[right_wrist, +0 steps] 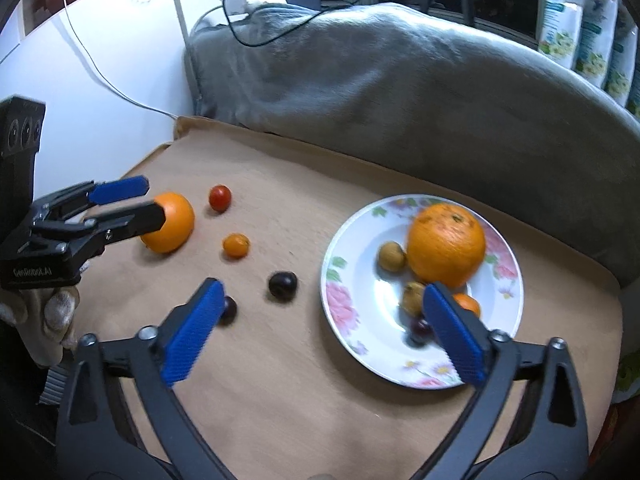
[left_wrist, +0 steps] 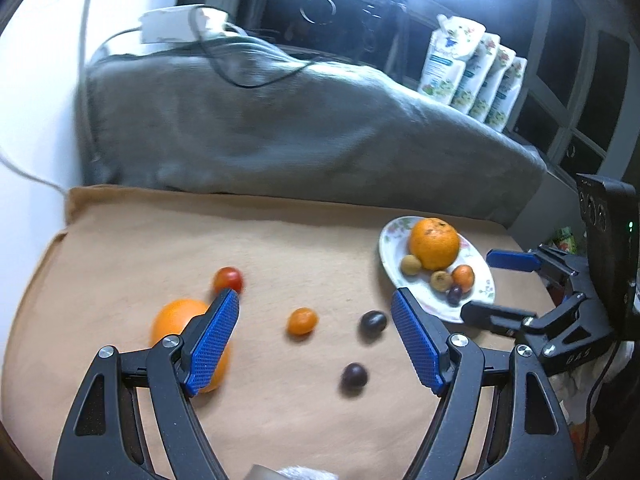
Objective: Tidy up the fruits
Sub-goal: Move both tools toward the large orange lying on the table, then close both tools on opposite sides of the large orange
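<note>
A floral plate sits at the right of the tan table and holds a big orange, two yellowish fruits, a small orange one and a dark grape. Loose on the table lie an orange, a red tomato, a kumquat and two dark grapes. My left gripper is open, close to the loose orange. My right gripper is open and empty by the plate's near rim.
A grey blanket-covered mound runs along the table's far edge, with black cables on top. Several white pouches stand behind it at the right. A white wall borders the left side.
</note>
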The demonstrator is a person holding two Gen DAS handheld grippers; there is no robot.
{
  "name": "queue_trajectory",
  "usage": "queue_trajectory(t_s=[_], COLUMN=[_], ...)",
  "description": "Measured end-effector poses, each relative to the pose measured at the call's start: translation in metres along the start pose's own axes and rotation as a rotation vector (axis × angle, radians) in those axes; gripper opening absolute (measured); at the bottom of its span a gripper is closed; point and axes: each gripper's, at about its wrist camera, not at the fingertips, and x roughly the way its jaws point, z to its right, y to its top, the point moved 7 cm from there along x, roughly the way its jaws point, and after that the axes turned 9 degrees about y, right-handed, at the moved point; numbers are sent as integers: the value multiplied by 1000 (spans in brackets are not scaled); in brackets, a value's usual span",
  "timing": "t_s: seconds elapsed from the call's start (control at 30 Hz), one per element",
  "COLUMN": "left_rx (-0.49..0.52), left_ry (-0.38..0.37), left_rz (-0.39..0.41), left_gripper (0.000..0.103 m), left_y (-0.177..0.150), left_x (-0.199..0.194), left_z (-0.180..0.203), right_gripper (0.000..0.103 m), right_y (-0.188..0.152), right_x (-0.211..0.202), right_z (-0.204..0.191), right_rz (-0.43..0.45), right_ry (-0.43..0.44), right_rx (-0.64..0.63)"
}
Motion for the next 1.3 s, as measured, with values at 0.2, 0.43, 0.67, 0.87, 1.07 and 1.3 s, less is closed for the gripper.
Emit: queue_trajectory(t_s=[0.2,0.43,0.67,0.87,1.07,1.3], left_rx=[-49,-117,-177,-216,-232,-252], left_ry=[36,38,15,-37,-69,-91], left_rz=[-9,-33,-67,-97,-122,-171], left_gripper=[79,79,79,79,77,77], left_y=[-10,-28,-45,-55,-61,-65], left_x=[-5,-7,-4,4,14,30], left_z=[-33,-67,-89,-95,-98,-102], right_gripper=[102,103,103,102,101,92], right_y=[17,34,46,51,51,48], right_x=[13,35,57,79,97,124], right_z=[-19,-42,-68,-84,-95,-110], right_rz=[2,-10,-31,-74,-113,-186], right_ry=[33,105,216,278,324,361], right_rx=[-6,20,50,94,123,144])
